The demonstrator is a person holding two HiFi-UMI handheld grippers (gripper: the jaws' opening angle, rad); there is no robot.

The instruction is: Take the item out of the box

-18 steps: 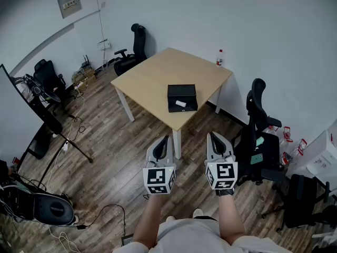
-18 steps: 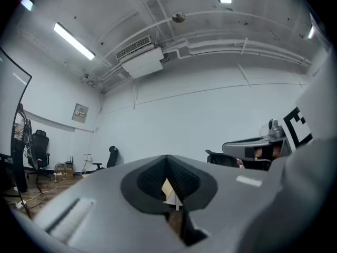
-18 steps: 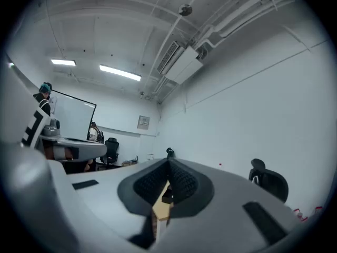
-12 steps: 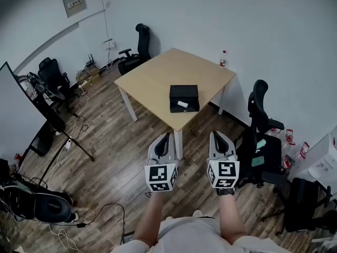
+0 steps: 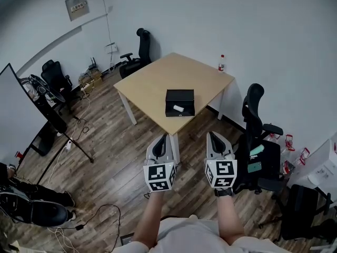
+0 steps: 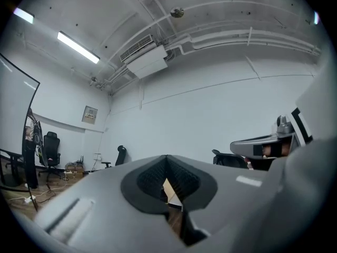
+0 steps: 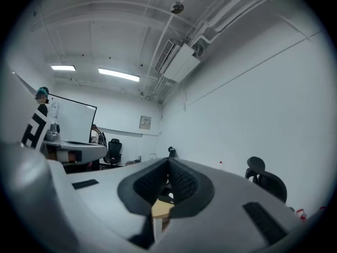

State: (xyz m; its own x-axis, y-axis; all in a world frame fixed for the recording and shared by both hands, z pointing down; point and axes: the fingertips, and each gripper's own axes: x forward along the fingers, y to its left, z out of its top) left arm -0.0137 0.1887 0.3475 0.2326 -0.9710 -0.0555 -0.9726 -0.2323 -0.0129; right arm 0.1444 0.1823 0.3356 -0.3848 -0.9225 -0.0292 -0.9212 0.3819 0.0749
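Bare floor [image 5: 126, 152] runs clear to the desk [image 5: 152, 80] at 12 o'clock, box [image 5: 179, 95] top's open; office chair [image 5: 253, 109] crowds 2 o'clock.

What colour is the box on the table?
The box is black, with a white item inside; the head view shows it best.

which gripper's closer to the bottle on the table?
Right. The right gripper hangs short of the table, nearly in line with the bottle; the left gripper is farther left.

A shallow black rectangular box [image 5: 176, 96] lies open and flat just above frame centre, near the front edge of the light wooden surface [image 5: 158, 80]; a small white oblong item [image 5: 178, 108] lies inside it
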